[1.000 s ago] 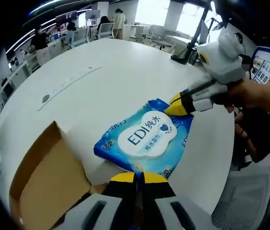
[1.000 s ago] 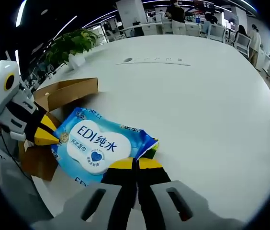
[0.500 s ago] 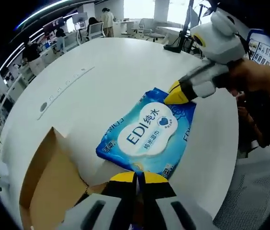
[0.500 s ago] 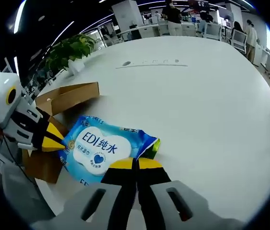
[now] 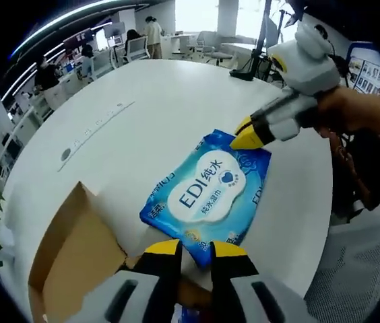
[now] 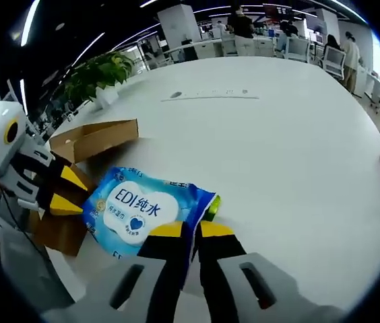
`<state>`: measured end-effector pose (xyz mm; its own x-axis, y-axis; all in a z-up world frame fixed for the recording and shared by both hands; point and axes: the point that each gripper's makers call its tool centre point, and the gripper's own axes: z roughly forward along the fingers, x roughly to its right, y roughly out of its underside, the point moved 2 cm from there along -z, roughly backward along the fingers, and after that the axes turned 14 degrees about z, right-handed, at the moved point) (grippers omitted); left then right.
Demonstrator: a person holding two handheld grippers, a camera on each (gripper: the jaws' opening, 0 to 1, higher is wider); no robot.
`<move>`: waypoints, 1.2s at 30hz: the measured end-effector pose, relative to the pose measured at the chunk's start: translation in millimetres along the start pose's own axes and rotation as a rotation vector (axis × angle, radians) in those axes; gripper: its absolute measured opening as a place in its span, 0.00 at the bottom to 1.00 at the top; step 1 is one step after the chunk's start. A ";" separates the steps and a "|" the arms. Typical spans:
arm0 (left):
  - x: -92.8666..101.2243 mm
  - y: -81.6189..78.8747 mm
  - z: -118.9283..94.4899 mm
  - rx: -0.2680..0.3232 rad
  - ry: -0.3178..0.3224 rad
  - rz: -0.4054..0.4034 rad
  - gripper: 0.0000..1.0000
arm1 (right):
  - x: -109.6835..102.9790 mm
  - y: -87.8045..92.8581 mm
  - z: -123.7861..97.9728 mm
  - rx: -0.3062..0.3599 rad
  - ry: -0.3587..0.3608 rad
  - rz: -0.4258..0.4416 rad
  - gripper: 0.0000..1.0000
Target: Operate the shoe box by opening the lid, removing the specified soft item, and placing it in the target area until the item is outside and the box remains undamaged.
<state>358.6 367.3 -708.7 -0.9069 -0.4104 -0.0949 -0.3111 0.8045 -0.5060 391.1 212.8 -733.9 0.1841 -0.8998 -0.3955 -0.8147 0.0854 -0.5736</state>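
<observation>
A blue and white wet-wipes pack lies flat on the white table, outside the open cardboard shoe box. My left gripper is open, its yellow tips parted on either side of the pack's near edge. My right gripper sits at the pack's opposite corner with its tips slightly apart, so it is open. In the left gripper view the right gripper comes in from the right, held by a hand. In the right gripper view the left gripper stands at the pack's left edge, over the box.
The round white table stretches wide beyond the pack, with a power strip slot far across. A potted plant stands at the far left edge. A black stand base sits at the far side. Office desks, chairs and people fill the background.
Both grippers have opened and let go of the pack, which now rests on the table. The left jaws have parted more widely than the right.
</observation>
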 end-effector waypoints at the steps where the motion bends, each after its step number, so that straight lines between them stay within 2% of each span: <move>1: 0.2 -0.4 -2.2 0.002 0.001 -0.004 0.18 | 0.5 -0.5 -0.8 0.003 0.005 -0.005 0.07; 11: 3.6 -4.9 -24.0 0.071 0.016 -0.060 0.24 | -5.5 -6.3 -19.1 0.021 0.012 -0.050 0.14; 18: 3.1 -4.5 -38.6 0.113 0.013 -0.091 0.27 | -20.3 -13.3 -36.6 0.044 -0.001 -0.094 0.20; 26: 2.4 7.3 -55.0 0.136 0.004 -0.103 0.30 | -36.9 -18.7 -48.6 0.053 -0.017 -0.145 0.28; 36: 0.0 30.0 -71.1 0.146 0.007 -0.110 0.33 | -75.8 -20.5 -55.0 0.038 -0.087 -0.225 0.32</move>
<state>329.1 422.0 -662.9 -0.8720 -0.4888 -0.0266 -0.3640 0.6839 -0.6323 363.7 255.8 -652.7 0.4062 -0.8581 -0.3141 -0.7271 -0.0953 -0.6799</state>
